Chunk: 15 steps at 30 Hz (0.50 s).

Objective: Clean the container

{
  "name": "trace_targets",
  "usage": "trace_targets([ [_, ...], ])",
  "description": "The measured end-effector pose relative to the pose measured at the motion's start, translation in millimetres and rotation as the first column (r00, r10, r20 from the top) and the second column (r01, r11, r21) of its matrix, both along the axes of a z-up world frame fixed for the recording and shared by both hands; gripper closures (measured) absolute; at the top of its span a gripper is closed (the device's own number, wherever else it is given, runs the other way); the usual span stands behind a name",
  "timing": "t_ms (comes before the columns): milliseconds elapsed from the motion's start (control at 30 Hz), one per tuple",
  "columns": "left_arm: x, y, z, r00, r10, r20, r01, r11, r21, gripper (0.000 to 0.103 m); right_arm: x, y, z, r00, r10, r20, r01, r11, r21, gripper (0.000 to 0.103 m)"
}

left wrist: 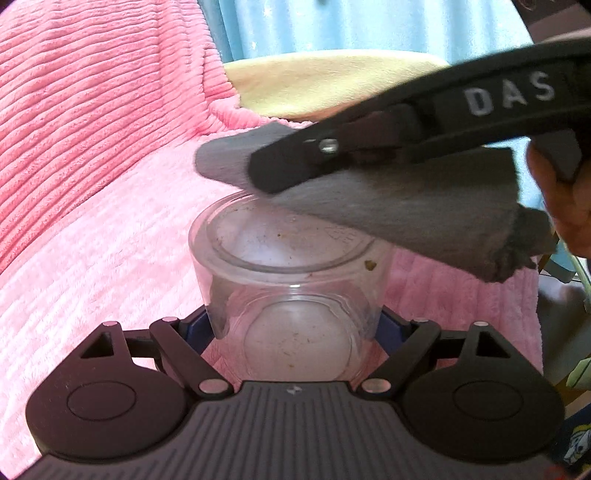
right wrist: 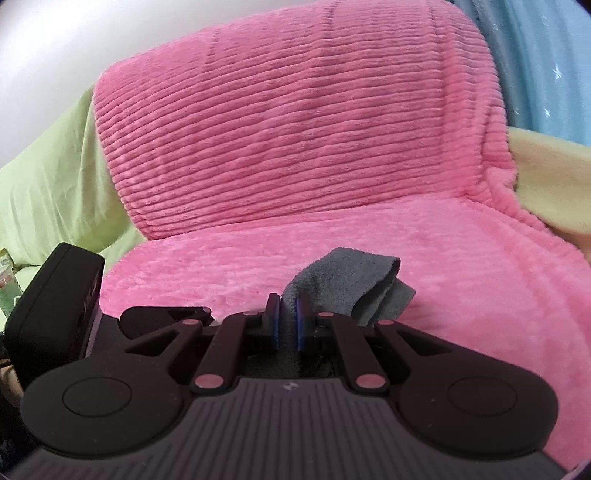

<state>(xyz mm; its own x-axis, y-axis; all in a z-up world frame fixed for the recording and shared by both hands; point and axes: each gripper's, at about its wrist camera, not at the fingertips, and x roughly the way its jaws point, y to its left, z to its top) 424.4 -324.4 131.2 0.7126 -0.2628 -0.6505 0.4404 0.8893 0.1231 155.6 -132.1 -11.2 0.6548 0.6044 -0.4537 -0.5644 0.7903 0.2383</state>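
Left wrist view: the left gripper [left wrist: 293,325] gripped a clear container [left wrist: 288,273] between its blue pads [left wrist: 388,326], jaws spread wide and pressed on both side walls. Container was held over the pink blanket [left wrist: 92,236], mouth facing away from the camera, its base nearest the gripper body. Brown specks showed on the inner wall, with one larger crumb [left wrist: 370,264] near the rim on the right.

The right gripper [left wrist: 258,173] entered from the upper right, lettered "DAS" on its arm, carrying a grey cloth [left wrist: 406,206]. Cloth draped across the far upper edge of the container's rim; whether it touched the rim could not be told because of blur. Part of a hand [left wrist: 565,206] showed at the right edge. A cream cushion [left wrist: 314,81] lay behind, and a blue curtain [left wrist: 351,26] behind that.

Right wrist view: jaws nearly closed, clamping a fold of the cloth [right wrist: 347,284] between the pads [right wrist: 303,325]; the loose end bunched forward and to the right. Blanket [right wrist: 295,147] covered a seat and backrest. A green sheet [right wrist: 55,184] lay to the left. A black block [right wrist: 59,295], part of the other device, stood at the left edge. Container was not visible in this view.
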Motion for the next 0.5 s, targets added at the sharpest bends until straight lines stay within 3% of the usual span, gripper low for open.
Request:
trace_targets([
  [133, 7.7, -25.2, 14.1, 1.000, -0.005, 0.009, 0.005, 1.000, 0.013, 0.016, -2.5, -13.9, 1.0, 0.998, -0.049, -0.027, 0.049, 0.999, 0.012, 0.098],
  [333, 21.5, -53.2, 42.0, 1.000, 0.010, 0.001, -0.010, 1.000, 0.001, 0.017, 1.4, -32.9, -14.8, 0.981, -0.191, 0.039, 0.195, 0.971, -0.140, 0.097],
  [433, 32.3, -84.1, 57.6, 1.000, 0.002, 0.008, -0.003, 1.000, 0.018, 0.017, 2.5, -25.2, -28.3, 0.984, -0.165, 0.072, 0.178, 0.958, -0.225, 0.097],
  [500, 32.5, -94.5, 64.2, 1.000, -0.002, 0.008, 0.002, 1.000, 0.023, 0.017, 4.2, -13.8, -36.8, 0.991, -0.131, 0.030, 0.134, 0.961, -0.243, 0.097],
])
